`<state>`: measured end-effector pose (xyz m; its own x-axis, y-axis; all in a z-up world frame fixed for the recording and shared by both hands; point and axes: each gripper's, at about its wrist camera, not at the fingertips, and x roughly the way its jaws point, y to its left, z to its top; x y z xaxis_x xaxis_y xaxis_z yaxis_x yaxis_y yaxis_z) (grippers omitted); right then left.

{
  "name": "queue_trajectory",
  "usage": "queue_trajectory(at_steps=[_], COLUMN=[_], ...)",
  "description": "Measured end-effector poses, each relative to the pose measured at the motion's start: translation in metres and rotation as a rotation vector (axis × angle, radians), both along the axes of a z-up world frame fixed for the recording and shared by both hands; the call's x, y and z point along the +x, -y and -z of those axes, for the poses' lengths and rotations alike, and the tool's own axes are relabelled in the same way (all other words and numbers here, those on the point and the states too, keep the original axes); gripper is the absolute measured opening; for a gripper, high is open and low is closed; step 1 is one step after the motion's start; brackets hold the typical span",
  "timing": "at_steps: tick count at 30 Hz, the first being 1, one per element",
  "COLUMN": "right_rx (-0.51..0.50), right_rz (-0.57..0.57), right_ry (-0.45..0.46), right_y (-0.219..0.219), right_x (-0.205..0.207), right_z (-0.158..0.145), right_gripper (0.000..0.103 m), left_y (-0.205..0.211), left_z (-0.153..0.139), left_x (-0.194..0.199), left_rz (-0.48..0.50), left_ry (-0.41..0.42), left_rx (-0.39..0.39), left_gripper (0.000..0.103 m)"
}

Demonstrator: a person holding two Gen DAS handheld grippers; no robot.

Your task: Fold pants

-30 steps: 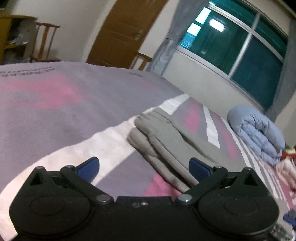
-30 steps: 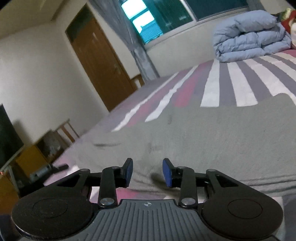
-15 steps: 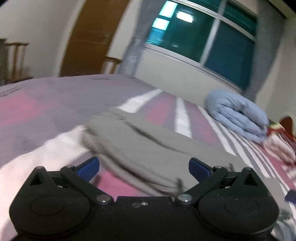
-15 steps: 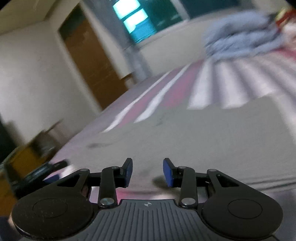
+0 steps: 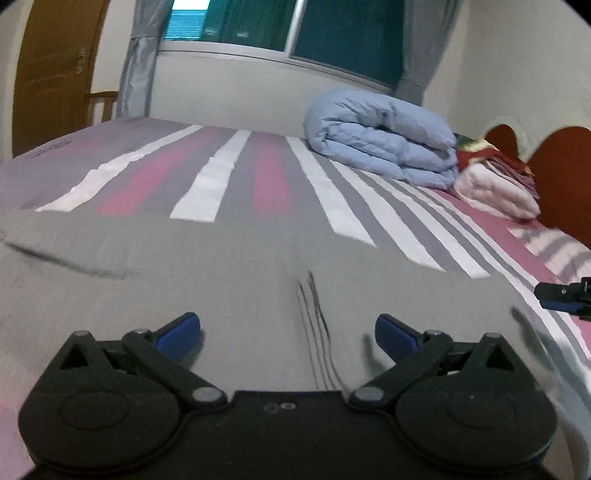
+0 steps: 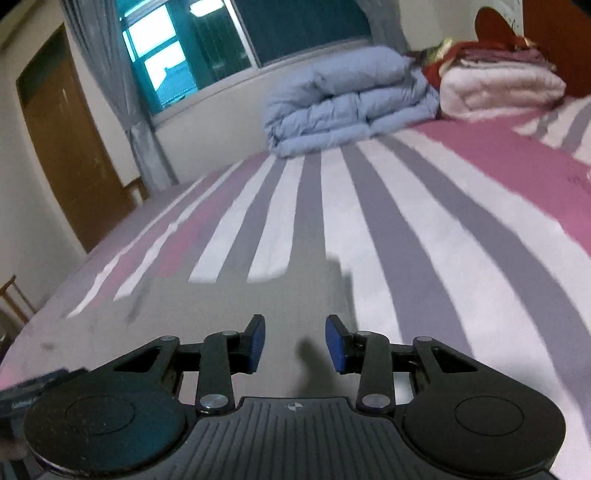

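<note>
Grey pants [image 5: 240, 266] lie flat on the striped bed and fill the foreground of the left wrist view; a few dark creases run through the cloth near the middle. My left gripper [image 5: 287, 330] hovers just over them, wide open, with nothing between its blue pads. In the right wrist view the pants [image 6: 258, 299] cover the lower left and end at an edge just right of my gripper. My right gripper [image 6: 295, 343] is over that end, its jaws narrowly open and holding nothing. Its tip [image 5: 561, 297] also shows at the right edge of the left wrist view.
A folded light-blue duvet [image 5: 384, 147] sits at the far side of the bed under the window [image 5: 295, 29]. Folded pink and white blankets [image 6: 498, 88] lie against the red-brown headboard [image 5: 561, 173]. A wooden door [image 6: 66, 155] and a chair stand to the left.
Both views have swung to the right along the bed. The left gripper went from beside the pants' leg ends to over their wide part; the right gripper now sits at their right edge. Jaw gaps are unchanged.
</note>
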<state>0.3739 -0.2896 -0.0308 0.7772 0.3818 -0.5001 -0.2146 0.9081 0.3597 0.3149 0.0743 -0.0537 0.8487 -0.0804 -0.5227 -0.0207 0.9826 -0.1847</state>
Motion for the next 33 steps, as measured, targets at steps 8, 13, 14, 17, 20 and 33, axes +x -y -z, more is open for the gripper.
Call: queue_trajectory(at_steps=[8,13,14,17,20,33], right_rx=[-0.08,-0.082,-0.112,-0.053,0.012,0.112], right_rz=[-0.014,-0.012,-0.023,0.001,0.059,0.215], right_ry=[-0.137,-0.123,-0.156,-0.037,0.058,0.058], right_y=[-0.005,-0.004,-0.006,0.01,0.026,0.048], right_x=[0.059,0.064,0.068,0.037,-0.013,-0.11], right_z=[0.042,0.05,0.057,0.036,0.024,0.028], right_gripper=[0.037,0.037,0.037,0.037,0.038,0.072], left_y=[-0.004,-0.014,-0.013,-0.012,-0.013,-0.108], left_z=[0.002,0.015,0.014,0.002,-0.006,-0.003], left_x=[0.041,0.046,0.045,0.031,0.014,-0.108], left_rz=[-0.012,-0.034,-0.035,-0.029,-0.031,-0.284], left_ry=[-0.1,-0.102,-0.104,-0.09,-0.072,0.048], left_rx=[0.061,0.054,0.054,0.073,0.079,-0.063], left_gripper=[0.092,0.097,0.097,0.095,0.095,0.095])
